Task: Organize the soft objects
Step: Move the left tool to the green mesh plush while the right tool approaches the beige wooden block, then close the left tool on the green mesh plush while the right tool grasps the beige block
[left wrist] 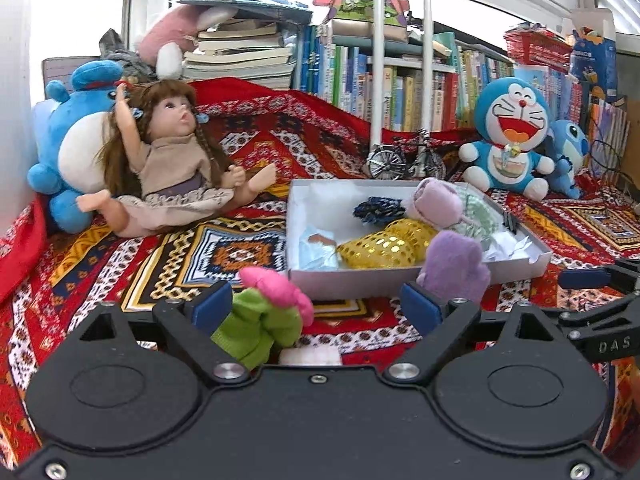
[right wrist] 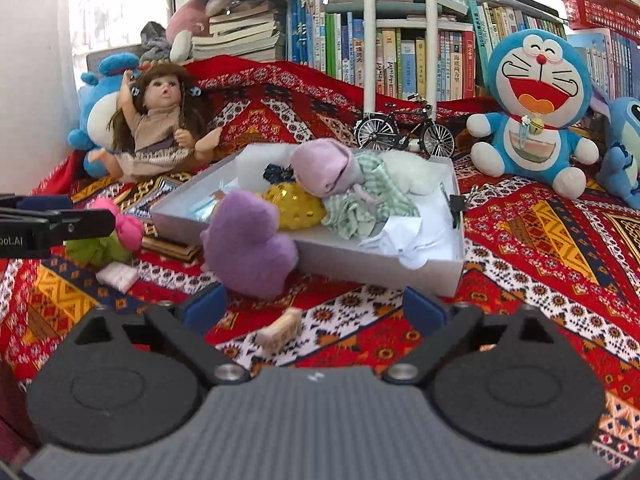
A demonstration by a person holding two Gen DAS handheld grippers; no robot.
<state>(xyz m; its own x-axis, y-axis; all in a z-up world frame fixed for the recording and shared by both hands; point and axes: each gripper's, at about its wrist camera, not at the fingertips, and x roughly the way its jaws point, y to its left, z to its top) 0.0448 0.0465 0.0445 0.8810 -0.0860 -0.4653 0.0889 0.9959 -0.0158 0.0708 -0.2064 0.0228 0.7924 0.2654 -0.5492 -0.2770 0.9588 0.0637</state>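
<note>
A white shallow box (left wrist: 352,280) (right wrist: 380,264) on the patterned cloth holds a gold sequin pouch (left wrist: 384,246) (right wrist: 294,204), a pink plush (left wrist: 434,200) (right wrist: 324,170), a green checked cloth (right wrist: 368,200) and a dark blue item (left wrist: 378,208). A purple plush (left wrist: 456,266) (right wrist: 248,244) lies outside the box's front wall. A green and pink plush flower (left wrist: 266,312) (right wrist: 108,236) lies on the cloth. My left gripper (left wrist: 316,308) is open around the flower, not closed on it. My right gripper (right wrist: 314,308) is open and empty, just before the purple plush.
A doll (left wrist: 176,160) and a blue plush (left wrist: 72,148) sit at the left. A Doraemon plush (left wrist: 508,136) (right wrist: 536,108) and a Stitch plush (right wrist: 624,148) sit at the right. A toy bicycle (right wrist: 404,130) and bookshelves stand behind. A small wooden block (right wrist: 280,330) and white pad (right wrist: 118,276) lie on the cloth.
</note>
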